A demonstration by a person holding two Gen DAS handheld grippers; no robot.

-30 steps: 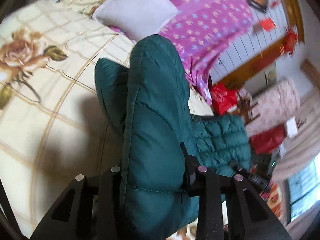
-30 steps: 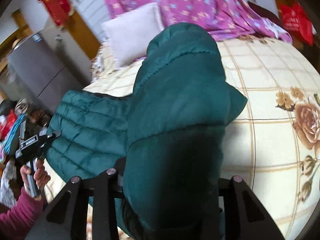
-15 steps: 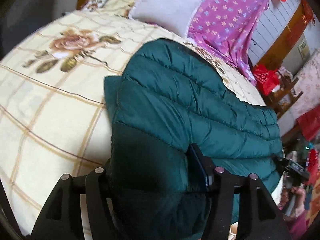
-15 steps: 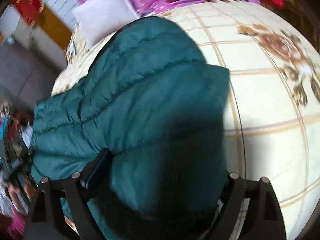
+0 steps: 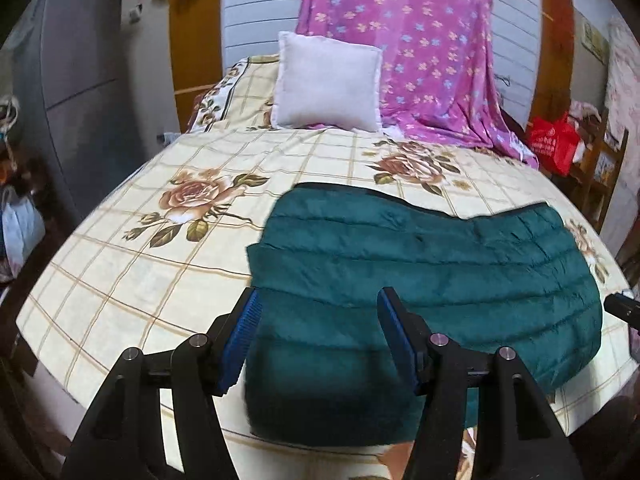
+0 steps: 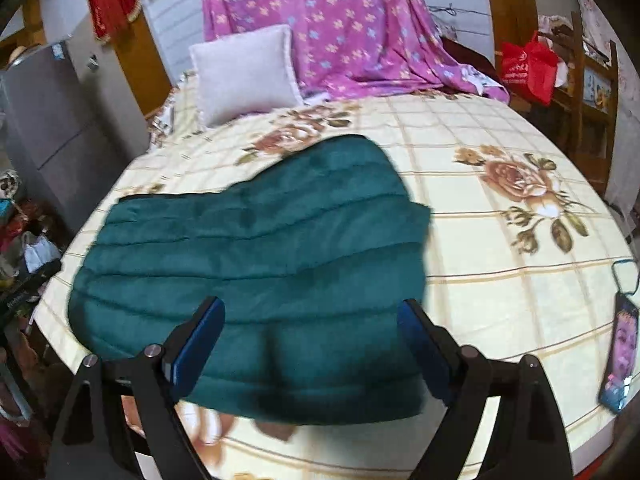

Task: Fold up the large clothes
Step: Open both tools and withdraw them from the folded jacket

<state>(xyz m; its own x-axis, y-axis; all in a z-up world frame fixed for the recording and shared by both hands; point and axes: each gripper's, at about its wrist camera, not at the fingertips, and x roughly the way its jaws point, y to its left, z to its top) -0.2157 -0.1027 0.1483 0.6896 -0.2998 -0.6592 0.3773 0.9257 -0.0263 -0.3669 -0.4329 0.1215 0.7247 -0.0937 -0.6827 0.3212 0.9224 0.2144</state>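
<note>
In the left wrist view the left gripper (image 5: 318, 334) stands wide open and holds nothing, and the green jacket (image 5: 424, 276) lies folded on the bed (image 5: 120, 280) between and beyond its jaws. In the right wrist view the right gripper (image 6: 310, 338) is also wide open and empty, with the jacket between and ahead of its jaws; one fold seems finished, so the next move probably needs a new grip on an edge.

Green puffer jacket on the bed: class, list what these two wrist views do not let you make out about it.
- Green jacket, left wrist view: near hem lies in shadow between the open left gripper fingers.
- Right wrist view: motion blur hides the stitching; the open right gripper frames the near edge.
- Sleeves and zip: folded under, unseen.
- Phone screen: too small.
</note>
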